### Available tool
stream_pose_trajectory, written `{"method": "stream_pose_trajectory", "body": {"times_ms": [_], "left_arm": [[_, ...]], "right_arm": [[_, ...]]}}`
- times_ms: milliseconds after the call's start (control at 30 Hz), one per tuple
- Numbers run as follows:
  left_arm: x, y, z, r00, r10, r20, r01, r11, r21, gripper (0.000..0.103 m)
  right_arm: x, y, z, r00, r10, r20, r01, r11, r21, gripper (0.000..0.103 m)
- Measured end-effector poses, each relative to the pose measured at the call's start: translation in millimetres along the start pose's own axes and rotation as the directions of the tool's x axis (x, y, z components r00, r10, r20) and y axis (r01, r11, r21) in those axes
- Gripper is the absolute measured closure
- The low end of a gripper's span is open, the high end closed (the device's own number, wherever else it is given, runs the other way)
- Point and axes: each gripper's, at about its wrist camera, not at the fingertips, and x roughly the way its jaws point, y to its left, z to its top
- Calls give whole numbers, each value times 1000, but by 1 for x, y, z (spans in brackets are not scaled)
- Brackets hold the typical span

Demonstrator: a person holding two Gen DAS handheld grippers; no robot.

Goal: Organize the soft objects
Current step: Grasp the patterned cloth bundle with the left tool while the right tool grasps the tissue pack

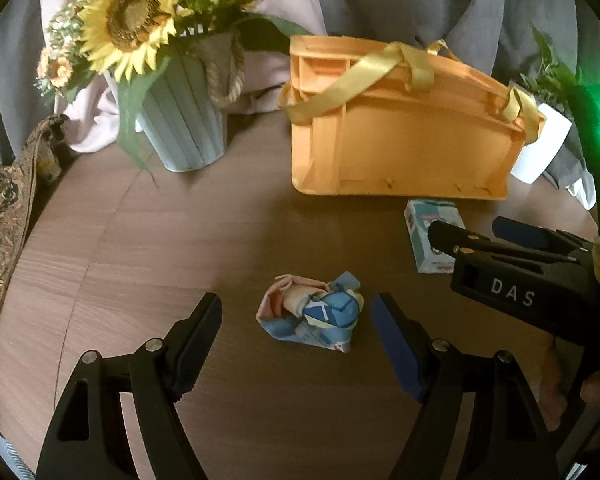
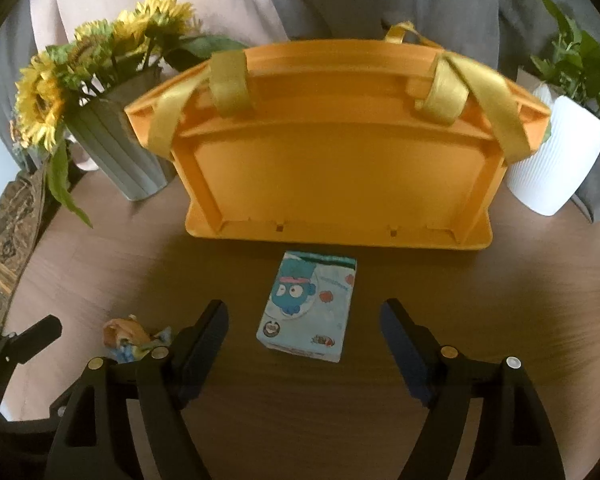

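Observation:
A crumpled blue, pink and white cloth (image 1: 311,313) lies on the brown table, between and just ahead of my open left gripper (image 1: 298,322). It also shows in the right wrist view (image 2: 134,338), left of the right gripper. A light blue tissue pack with a cartoon face (image 2: 307,306) lies flat between and ahead of my open, empty right gripper (image 2: 304,326); in the left view the pack (image 1: 424,236) is partly hidden behind the right gripper (image 1: 464,232). An orange basket with yellow ribbon handles (image 2: 332,168) stands behind the pack.
A grey ribbed pot of sunflowers (image 1: 180,128) stands at the back left. A white ribbed pot with a green plant (image 2: 556,160) stands at the back right. A patterned brown cloth (image 1: 4,220) hangs at the table's left edge. Grey and pink fabric lies behind.

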Motion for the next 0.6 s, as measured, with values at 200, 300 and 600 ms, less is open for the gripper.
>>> {"method": "stream_pose_trajectory", "body": {"times_ms": [200, 300, 600], "left_arm": [[15, -1, -3, 1000, -3, -27, 3, 1000, 5, 26], [22, -1, -3, 999, -8, -36, 9, 1000, 10, 26], [39, -3, 0, 999, -17, -49, 19, 1000, 22, 35]], "right_arm": [[15, -2, -1, 1000, -3, -27, 3, 1000, 2, 24], [21, -2, -2, 999, -5, -41, 5, 1000, -4, 24], [37, -1, -4, 997, -23, -76, 21, 1000, -16, 24]]}}
